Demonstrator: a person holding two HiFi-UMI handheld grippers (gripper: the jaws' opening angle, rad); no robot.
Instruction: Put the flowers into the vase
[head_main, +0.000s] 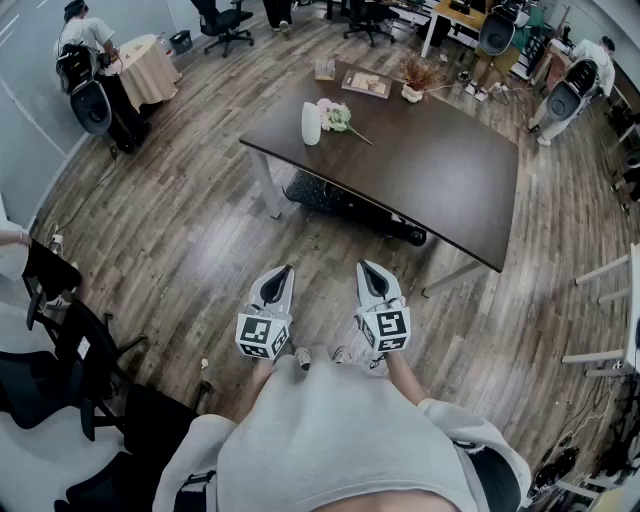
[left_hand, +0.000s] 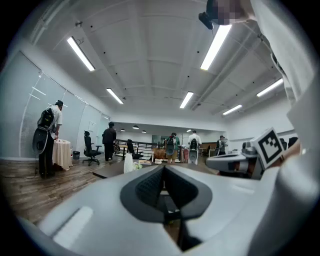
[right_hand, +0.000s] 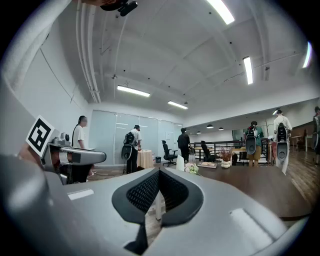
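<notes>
Nearest me are my two grippers, left gripper (head_main: 285, 270) and right gripper (head_main: 366, 267), side by side over the wooden floor, both with jaws pressed together on nothing. Well ahead, the flowers (head_main: 338, 116) lie on the dark desk (head_main: 440, 170), blooms just beside the white vase (head_main: 311, 124), stem trailing to its right and towards me. That stem end looks slightly nearer my right gripper.
</notes>
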